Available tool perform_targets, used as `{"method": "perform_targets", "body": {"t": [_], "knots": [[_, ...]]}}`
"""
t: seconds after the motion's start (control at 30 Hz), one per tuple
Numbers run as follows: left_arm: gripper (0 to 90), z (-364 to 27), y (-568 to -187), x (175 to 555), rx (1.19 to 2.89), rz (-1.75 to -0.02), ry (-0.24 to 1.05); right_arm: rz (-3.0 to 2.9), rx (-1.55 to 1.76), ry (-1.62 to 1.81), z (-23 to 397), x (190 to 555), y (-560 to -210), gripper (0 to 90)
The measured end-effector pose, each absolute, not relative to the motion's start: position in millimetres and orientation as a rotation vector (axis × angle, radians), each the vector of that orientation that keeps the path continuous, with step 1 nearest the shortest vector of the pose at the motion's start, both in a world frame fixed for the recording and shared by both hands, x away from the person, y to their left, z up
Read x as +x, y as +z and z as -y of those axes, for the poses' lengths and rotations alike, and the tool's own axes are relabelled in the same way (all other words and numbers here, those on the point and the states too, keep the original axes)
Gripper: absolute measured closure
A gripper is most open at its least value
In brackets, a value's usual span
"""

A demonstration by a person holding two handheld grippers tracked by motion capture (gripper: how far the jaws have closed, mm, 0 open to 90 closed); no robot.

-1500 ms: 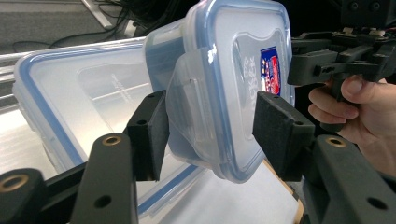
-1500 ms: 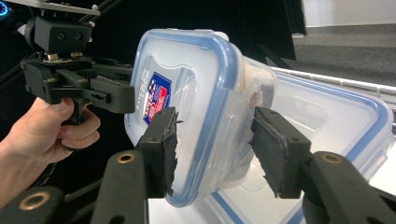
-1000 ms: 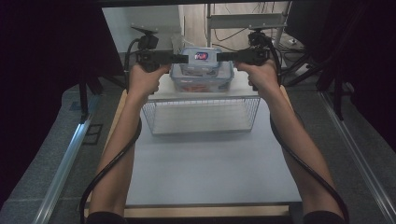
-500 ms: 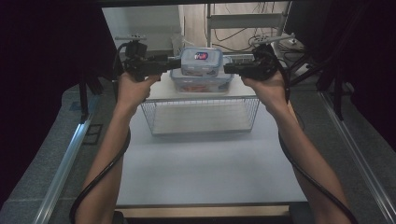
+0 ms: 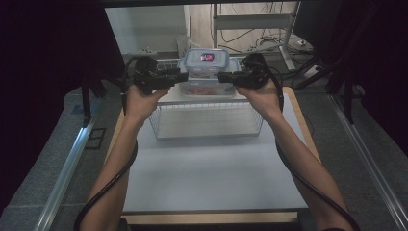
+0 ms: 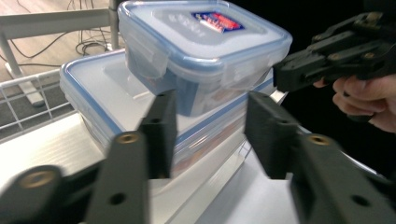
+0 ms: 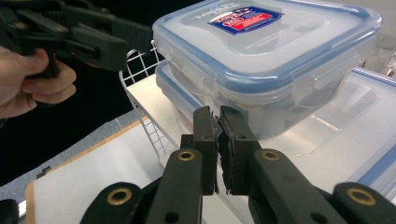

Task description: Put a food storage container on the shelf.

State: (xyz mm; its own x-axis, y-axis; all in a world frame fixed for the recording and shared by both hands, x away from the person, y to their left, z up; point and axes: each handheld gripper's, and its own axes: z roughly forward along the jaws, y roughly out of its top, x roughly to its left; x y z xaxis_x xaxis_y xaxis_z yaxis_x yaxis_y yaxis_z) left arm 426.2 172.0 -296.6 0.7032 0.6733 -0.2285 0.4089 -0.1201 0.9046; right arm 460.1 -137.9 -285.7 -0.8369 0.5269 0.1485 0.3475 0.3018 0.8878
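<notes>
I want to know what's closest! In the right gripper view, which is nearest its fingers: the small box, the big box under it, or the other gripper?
1. Small box, just ahead of the right gripper.
2. Big box, underneath, at the right.
3. Left gripper, farthest, upper left.

On the clear lid of the small square blue-rimmed plastic box (image 7: 261,56) I see a blue-and-red label (image 7: 243,19), toward twelve o'clock in my right gripper view. Its white lettering is too small and blurred for me to read. Raised lettering moulded beside it is also illegible. Nothing else carries text.
</notes>
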Motion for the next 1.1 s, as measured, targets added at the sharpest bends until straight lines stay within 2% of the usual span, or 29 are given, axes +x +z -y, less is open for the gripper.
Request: {"method": "perform_targets", "body": {"t": [0.13,0.23,0.43,0.87,0.97,1.1], "knots": [[75.4,-165,-298,431,1.764,-0.862,0.283,-2.391,0.822,1.566,139,462,-286,84.9],[84.4,-160,-297,434,1.774,-0.852,0.301,-2.389,0.819,1.564,139,463,-285,85.0],[85.5,-154,-296,439,1.771,-0.856,0.287,-2.39,0.824,1.566,139,464,-284,85.0],[78.6,-154,-297,431,1.773,-0.837,0.288,-2.384,0.837,1.575,144,465,-285,84.9],[71.0,-157,-296,419,1.762,-0.825,0.322,-2.392,0.807,1.582,145,457,-286,81.9],[55.8,-158,-300,401,1.773,-0.798,0.365,-2.408,0.768,1.549,147,444,-290,68.9]]}}
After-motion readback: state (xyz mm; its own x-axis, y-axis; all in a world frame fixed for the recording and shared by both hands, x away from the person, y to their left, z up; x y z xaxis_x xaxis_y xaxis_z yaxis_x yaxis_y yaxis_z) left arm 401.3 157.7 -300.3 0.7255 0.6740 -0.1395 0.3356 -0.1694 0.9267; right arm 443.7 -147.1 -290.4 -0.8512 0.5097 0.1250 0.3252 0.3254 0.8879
